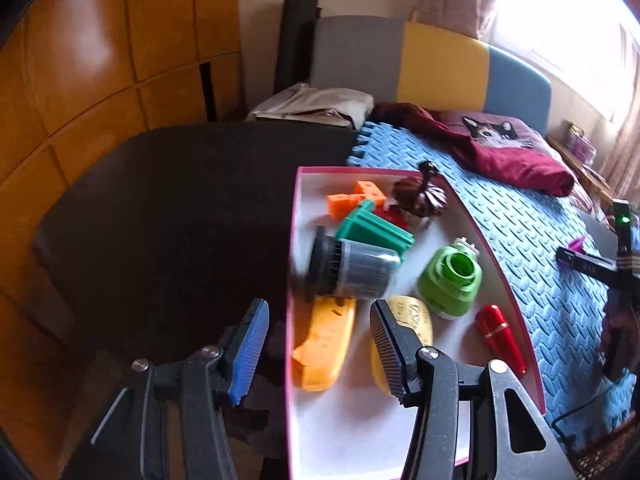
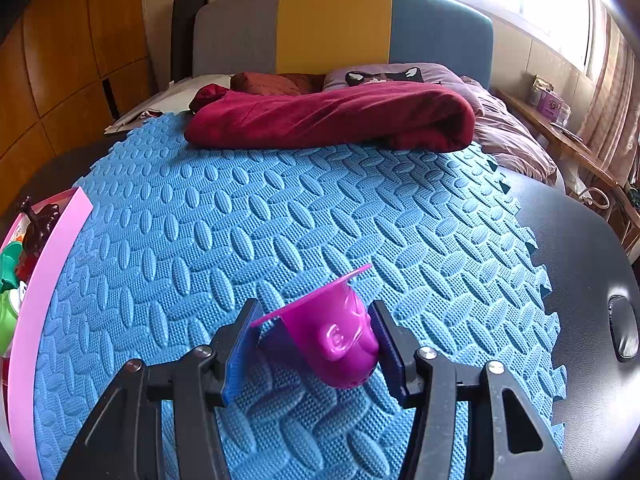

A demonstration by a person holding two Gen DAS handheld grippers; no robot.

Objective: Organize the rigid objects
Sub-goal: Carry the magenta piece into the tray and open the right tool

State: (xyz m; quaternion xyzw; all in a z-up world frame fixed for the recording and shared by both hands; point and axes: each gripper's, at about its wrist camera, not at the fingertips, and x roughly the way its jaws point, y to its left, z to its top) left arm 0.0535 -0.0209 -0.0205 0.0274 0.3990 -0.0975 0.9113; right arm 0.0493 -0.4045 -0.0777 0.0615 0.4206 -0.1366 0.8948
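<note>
while level, right gripper point(image 2: 316, 344) around purple cup point(image 2: 336, 340)

A dark table point(image 1: 168, 208) is covered on its right part by a blue foam mat point(image 2: 280, 208) of interlocking tiles. A pink-rimmed white box point(image 1: 294, 264) is set at the mat's left edge. A folded maroon blanket point(image 2: 332, 118) is laid across the mat's far end.
</note>
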